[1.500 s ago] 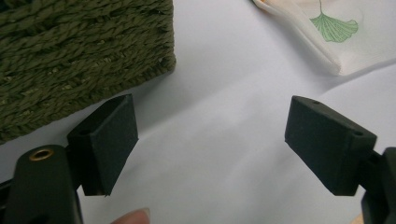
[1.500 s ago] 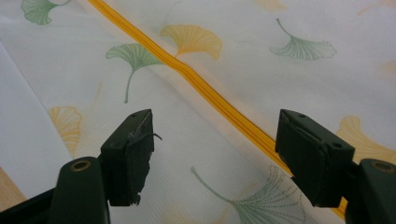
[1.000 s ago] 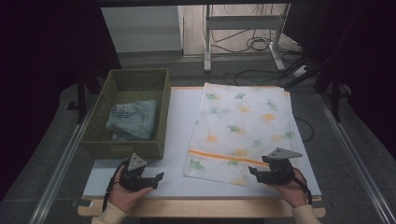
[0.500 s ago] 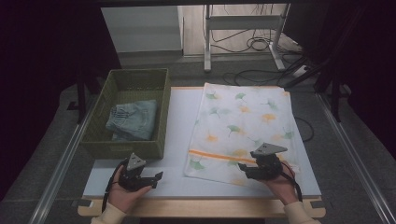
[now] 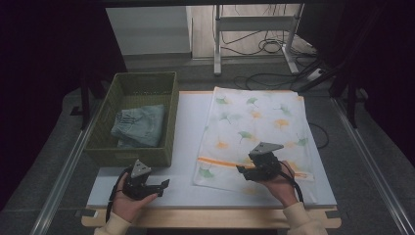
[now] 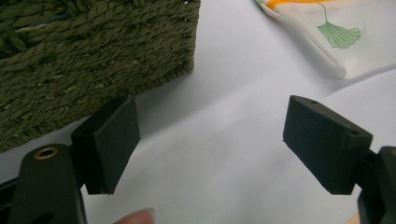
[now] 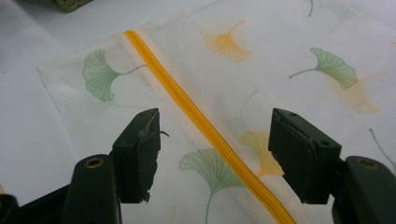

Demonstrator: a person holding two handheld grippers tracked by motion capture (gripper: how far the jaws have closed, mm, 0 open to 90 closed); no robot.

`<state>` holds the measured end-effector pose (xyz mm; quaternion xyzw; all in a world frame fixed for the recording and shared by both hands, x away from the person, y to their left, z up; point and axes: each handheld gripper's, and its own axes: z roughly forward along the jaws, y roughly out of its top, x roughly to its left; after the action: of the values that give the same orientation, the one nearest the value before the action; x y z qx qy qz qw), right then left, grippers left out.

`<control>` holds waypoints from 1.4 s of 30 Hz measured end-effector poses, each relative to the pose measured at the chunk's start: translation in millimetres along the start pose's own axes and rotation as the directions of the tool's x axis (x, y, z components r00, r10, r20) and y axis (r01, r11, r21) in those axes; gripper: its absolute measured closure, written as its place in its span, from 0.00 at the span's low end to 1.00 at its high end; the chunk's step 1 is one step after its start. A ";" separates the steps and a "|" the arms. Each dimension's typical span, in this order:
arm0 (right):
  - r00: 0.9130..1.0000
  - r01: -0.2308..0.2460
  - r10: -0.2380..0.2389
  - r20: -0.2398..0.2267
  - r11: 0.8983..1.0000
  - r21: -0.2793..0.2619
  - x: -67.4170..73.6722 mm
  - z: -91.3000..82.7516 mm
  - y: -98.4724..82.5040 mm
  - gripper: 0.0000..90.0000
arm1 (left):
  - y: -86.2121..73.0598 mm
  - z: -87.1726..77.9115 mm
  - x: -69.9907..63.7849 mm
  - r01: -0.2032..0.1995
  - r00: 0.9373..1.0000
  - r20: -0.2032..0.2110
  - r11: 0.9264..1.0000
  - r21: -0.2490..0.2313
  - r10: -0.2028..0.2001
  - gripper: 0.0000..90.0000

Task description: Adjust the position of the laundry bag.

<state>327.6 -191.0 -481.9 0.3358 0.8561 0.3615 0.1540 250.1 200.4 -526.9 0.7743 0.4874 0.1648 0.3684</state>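
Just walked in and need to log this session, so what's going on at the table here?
A person holds a gripper in each hand at a white table. The right gripper is open over a leaf-printed mesh bag, its fingers either side of the orange zipper. The left gripper, also open, sits over bare table beside a green woven basket with folded denim inside. Nothing is grasped.
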 end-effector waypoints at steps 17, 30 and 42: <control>0.996 0.046 -0.046 -0.074 0.999 -0.001 27.3 26.0 27.4 0.38 | -0.5 -1.0 -0.8 -0.010 1.000 -0.002 1.000 0.004 0.010 0.21; 0.977 0.122 -0.115 -0.179 0.992 0.026 67.3 47.1 36.4 0.39 | -1.1 -5.5 11.0 0.020 0.999 -0.027 1.000 -0.006 -0.020 0.21; 0.971 0.150 -0.133 -0.197 0.986 0.075 100.3 76.1 46.8 0.37 | -1.4 -5.9 13.2 0.022 0.999 -0.042 1.000 -0.008 -0.022 0.20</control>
<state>315.0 -59.0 -502.8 0.2441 0.9039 0.3418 0.0810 251.8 214.8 -525.3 0.7638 0.5030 0.1787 0.3629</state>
